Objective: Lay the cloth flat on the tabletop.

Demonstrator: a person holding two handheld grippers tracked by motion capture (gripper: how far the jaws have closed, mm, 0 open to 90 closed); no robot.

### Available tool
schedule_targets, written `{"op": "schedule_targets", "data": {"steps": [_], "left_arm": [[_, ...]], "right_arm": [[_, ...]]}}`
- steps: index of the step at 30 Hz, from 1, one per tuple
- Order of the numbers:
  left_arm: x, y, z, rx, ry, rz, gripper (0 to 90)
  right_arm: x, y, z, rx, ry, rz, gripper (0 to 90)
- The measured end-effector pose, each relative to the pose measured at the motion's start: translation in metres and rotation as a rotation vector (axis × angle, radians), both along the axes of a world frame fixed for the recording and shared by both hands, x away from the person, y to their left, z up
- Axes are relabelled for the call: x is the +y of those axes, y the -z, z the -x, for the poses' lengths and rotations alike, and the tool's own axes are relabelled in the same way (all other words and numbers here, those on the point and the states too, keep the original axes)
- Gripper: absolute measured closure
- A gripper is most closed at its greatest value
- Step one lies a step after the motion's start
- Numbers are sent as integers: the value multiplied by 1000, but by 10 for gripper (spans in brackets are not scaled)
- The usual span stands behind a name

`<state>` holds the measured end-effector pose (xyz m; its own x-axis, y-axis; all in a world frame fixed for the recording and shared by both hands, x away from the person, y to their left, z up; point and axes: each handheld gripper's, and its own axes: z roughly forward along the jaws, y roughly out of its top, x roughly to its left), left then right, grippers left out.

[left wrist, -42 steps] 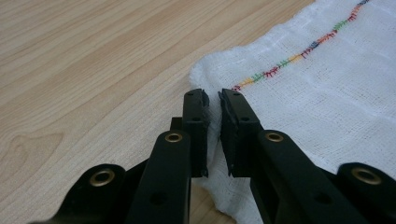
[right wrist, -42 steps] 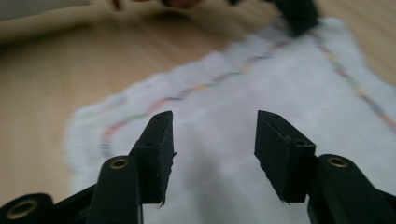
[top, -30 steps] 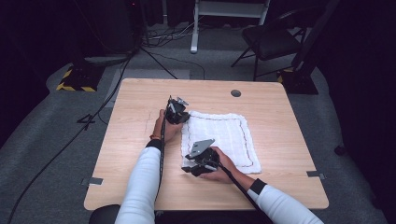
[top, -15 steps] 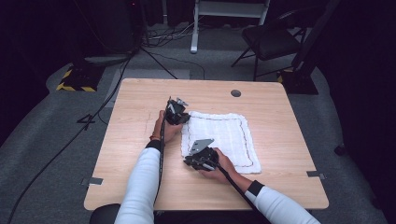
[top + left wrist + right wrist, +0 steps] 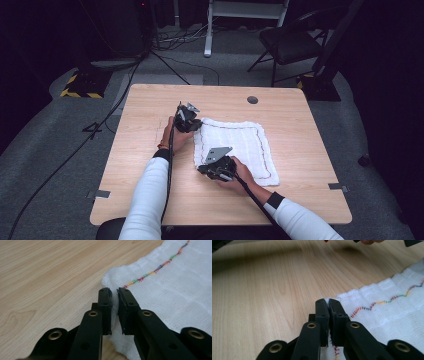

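White woven cloth w/ multicolour stitched border (image 5: 235, 147) lies flat on wooden table (image 5: 300, 115). Looks light, limp, likely to sag, so corners are best holds. Left gripper (image 5: 113, 293) pinches far-left corner; right gripper (image 5: 328, 302), jaws just closing, nips near-left corner.

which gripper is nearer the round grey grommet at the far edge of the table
Left. The left gripper grips the white cloth's far corner, the side toward the grommet. The right gripper has just closed on the near corner, farther away.
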<state>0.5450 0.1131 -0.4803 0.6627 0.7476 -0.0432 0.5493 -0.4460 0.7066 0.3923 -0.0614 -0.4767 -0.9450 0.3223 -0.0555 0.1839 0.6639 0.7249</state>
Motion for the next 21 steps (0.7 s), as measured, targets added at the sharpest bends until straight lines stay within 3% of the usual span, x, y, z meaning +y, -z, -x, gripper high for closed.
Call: {"op": "schedule_targets", "data": {"steps": [9, 21], "left_arm": [[5, -3, 2, -1, 9, 5, 814], [18, -3, 6, 1, 24, -23, 823]], "right_arm": [[1, -6, 3, -16, -5, -13, 867], [14, -5, 6, -20, -35, -5, 868]]}}
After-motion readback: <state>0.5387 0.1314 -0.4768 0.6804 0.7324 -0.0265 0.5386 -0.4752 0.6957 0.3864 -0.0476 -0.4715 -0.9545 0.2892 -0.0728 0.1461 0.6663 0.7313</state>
